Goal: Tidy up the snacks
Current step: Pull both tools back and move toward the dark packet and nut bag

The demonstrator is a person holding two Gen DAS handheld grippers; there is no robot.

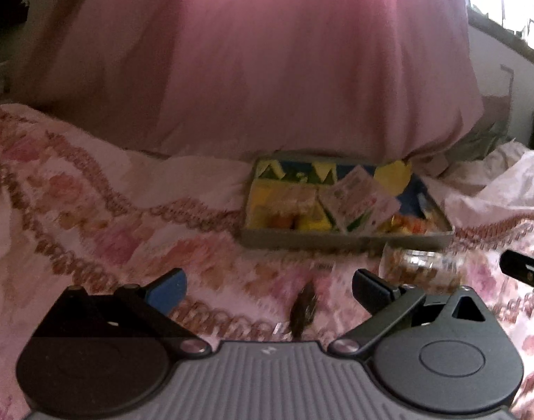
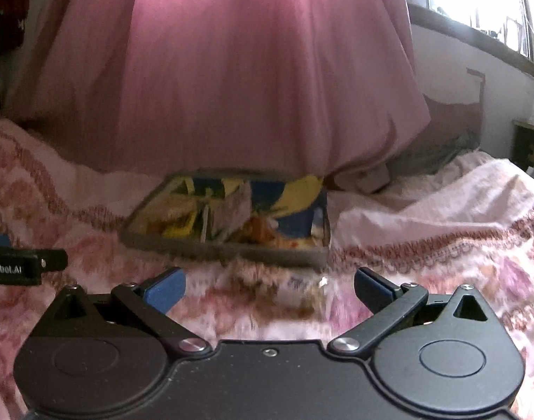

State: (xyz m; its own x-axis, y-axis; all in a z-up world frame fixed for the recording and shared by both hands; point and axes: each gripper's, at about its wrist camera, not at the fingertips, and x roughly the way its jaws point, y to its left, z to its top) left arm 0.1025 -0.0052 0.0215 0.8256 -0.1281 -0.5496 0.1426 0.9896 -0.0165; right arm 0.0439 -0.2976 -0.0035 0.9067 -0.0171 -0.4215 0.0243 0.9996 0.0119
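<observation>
A grey tray (image 1: 302, 239) (image 2: 182, 245) full of snack packets lies on the pink flowered bedspread, against a pink curtain. Pink-and-white packets (image 1: 358, 197) lean across its middle, with yellow packs (image 1: 267, 197) to the left. A small dark wrapped snack (image 1: 303, 309) lies on the bedspread between the fingers of my left gripper (image 1: 268, 290), which is open and empty. A clear snack bag (image 1: 419, 267) sits just in front of the tray's right corner. My right gripper (image 2: 268, 288) is open too, over a blurred clear wrapper (image 2: 312, 294). Each gripper's tip shows at the edge of the other's view.
The pink curtain (image 1: 284, 63) hangs down behind the tray. Rumpled bedspread (image 2: 442, 203) rises in folds to the right. A window (image 2: 477, 0) and a sill are at the upper right, with a dark cabinet (image 2: 531, 150) below.
</observation>
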